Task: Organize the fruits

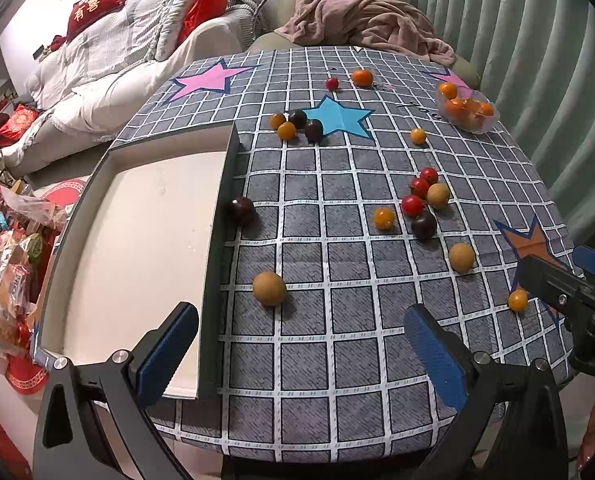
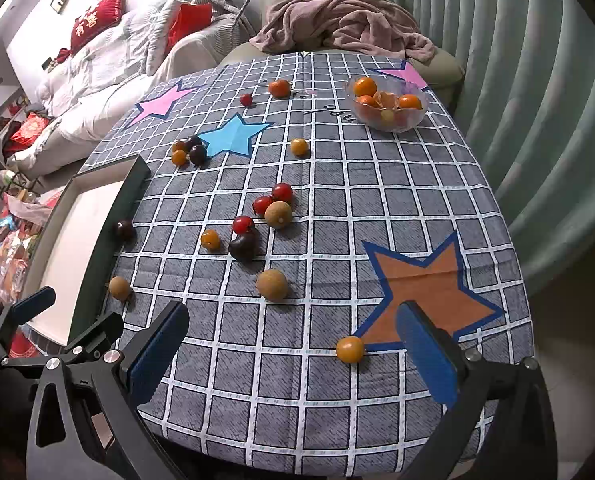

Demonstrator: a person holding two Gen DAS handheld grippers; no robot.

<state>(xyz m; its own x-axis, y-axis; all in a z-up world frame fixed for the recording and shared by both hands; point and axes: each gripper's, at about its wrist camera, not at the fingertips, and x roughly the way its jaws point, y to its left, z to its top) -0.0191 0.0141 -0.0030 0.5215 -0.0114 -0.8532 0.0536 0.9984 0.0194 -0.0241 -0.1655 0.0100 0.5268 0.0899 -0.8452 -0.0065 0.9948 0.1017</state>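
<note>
Small fruits lie scattered on the checked tablecloth: red cherry tomatoes (image 2: 281,193), yellow ones (image 2: 349,349), dark plums (image 2: 243,246) and tan round fruits (image 2: 272,285). A white tray (image 1: 145,248) with dark walls sits at the left and holds nothing; a plum (image 1: 241,210) rests against its outer wall. A clear bowl (image 2: 387,105) of oranges stands at the far right. My left gripper (image 1: 301,344) is open above the near edge, a tan fruit (image 1: 269,288) just ahead. My right gripper (image 2: 293,344) is open, a yellow tomato between its fingers' line.
A pink blanket (image 2: 345,24) lies on the chair behind the table. A sofa with bedding (image 1: 109,64) is at the left, and snack bags (image 1: 5,264) lie on the floor. A green curtain (image 2: 537,80) hangs at the right.
</note>
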